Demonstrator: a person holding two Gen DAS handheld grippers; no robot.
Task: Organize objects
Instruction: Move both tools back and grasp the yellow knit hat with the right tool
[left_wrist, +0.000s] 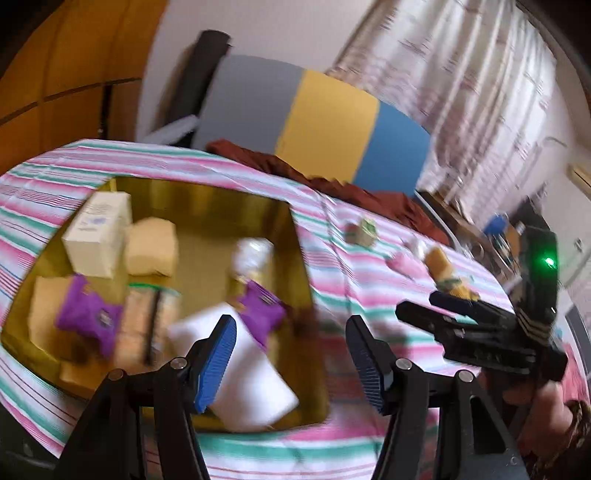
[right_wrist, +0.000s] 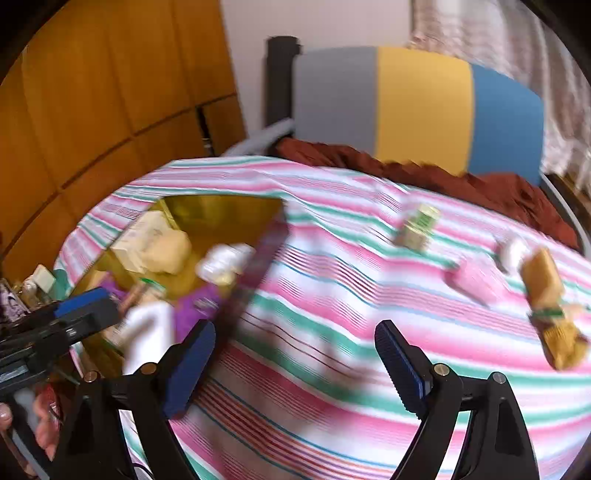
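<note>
Four loose things still lie on the striped cloth (right_wrist: 332, 295) that covers the surface, all to the right of the gold tray (right_wrist: 221, 212), and the coming pick turns on which tool is nearer to them.

Going left to right in the right wrist view: the left tool (right_wrist: 79, 308) shows at the far left edge, beside the tray's near corner, and a hand (right_wrist: 40, 421) grips its handle below. The tray already carries a cream box (left_wrist: 98, 236), a tan block (left_wrist: 151, 245), two purple packets (left_wrist: 86, 314), a white package (left_wrist: 251, 373) and a few things too blurred to name. Its right wall marks where sorted ends and unsorted begins.

Further right on the cloth sit a small green-and-cream box (right_wrist: 419, 225), then a pink item (right_wrist: 472, 280), a small white thing (right_wrist: 513, 249) and, farthest right, a tan-and-green packet (right_wrist: 550, 314). That packet's long axis runs from upper left to lower right in this view, slanting across the line along which the tool points.

The right tool (right_wrist: 295, 369) has its fingers (right_wrist: 400, 369) spread wide with only cloth between them; it holds nothing. The left tool in its own view (left_wrist: 291, 358) is likewise parted and empty, over the tray's right corner.

Every loose item lies ahead and to the right of the right tool, well apart from the left one. My judgement is that the right hand is the better placed, and the tan-and-green packet looks nearest to it; the wrist would likely need turning so the fingers close across the packet's narrow width.
</note>
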